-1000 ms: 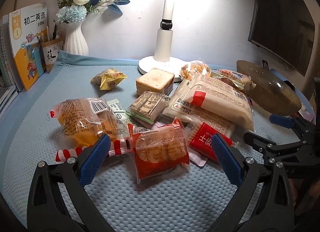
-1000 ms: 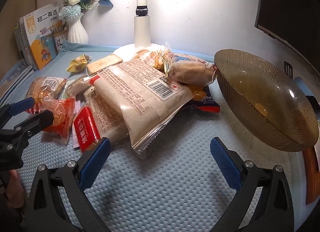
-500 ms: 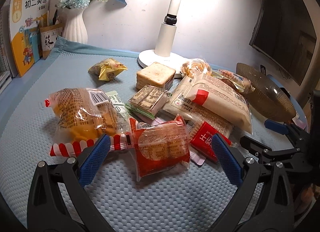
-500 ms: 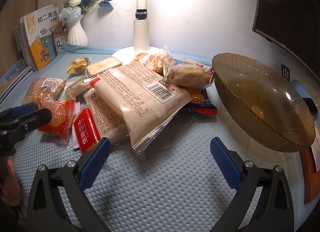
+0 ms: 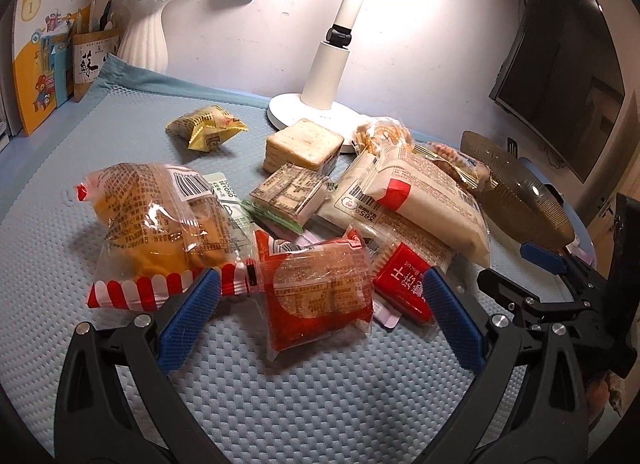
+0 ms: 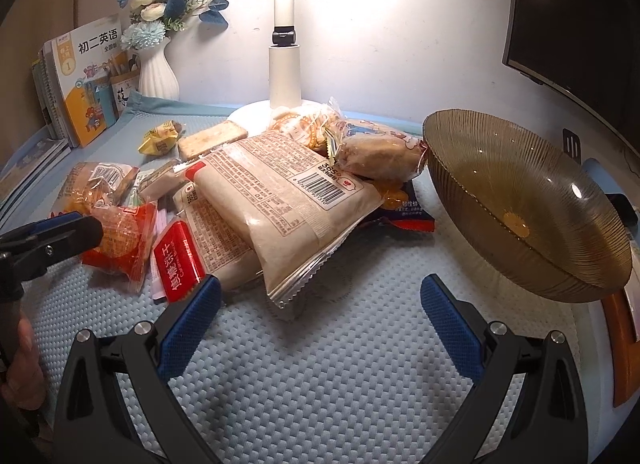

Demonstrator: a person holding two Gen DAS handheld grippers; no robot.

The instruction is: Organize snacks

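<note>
Closer now: left gripper (image 5: 316,304), jaws apart, straddles red-wrapped snack (image 5: 318,296). Right gripper (image 6: 320,308) spread over bare mat (image 6: 320,364). Big white pack (image 6: 280,200) reads "365".

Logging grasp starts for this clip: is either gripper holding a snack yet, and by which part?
Nothing is held. The left gripper and the right gripper are both open, empty.

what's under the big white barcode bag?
The white barcode bag lies on a second printed pack beside a red biscuit packet. Anything beneath its middle is hidden.
</note>
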